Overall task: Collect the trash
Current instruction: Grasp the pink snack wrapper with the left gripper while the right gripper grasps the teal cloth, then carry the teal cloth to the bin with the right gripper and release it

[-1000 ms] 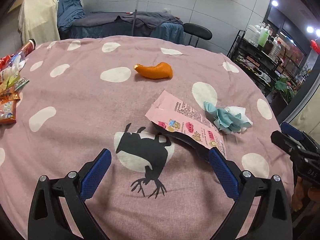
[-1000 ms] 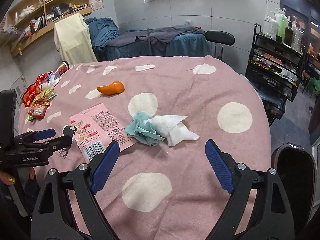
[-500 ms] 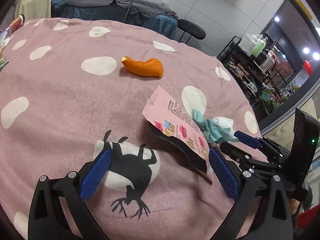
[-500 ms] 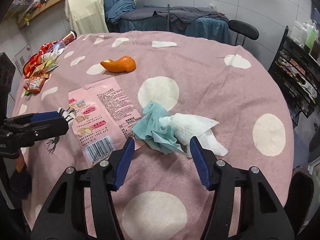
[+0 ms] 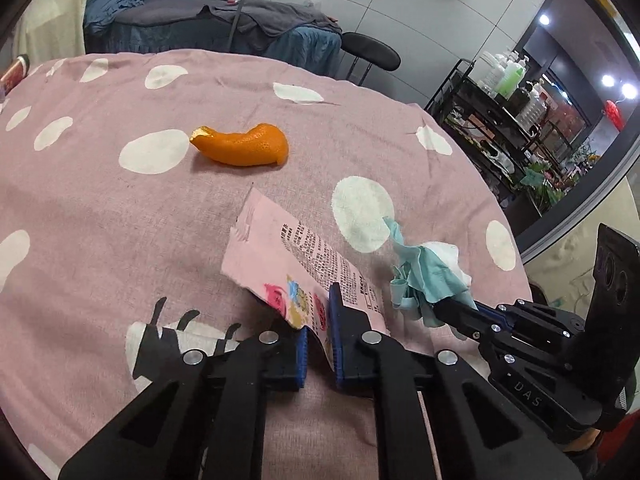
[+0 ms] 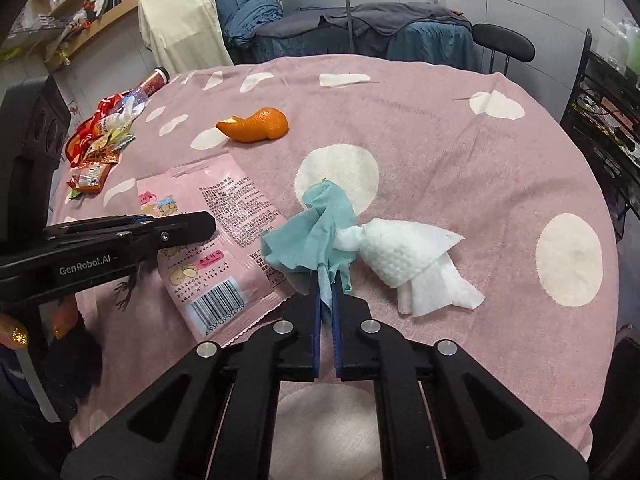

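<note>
Left tool (image 5: 318,350) clamped on the near edge of the pink snack wrapper (image 5: 292,256), blue pads nearly together with the wrapper's corner between them; wrapper tilts up off the tabletop (image 5: 100,220) at that end. Right tool (image 6: 327,316) pinched tight on the teal tissue (image 6: 316,232), fingers almost touching. Teal tissue is tangled with a white paper towel (image 6: 416,264), which lies just right of it on the pink polka-dot cloth. Wrapper sits just left of the tissues, barcode end toward the right-wrist camera. Orange peel (image 5: 244,147) lies farther back, well apart from both tools. Pile of snack packets (image 6: 100,140) at the far left edge of the tabletop. Black stool (image 6: 502,46) behind the tabletop.
</note>
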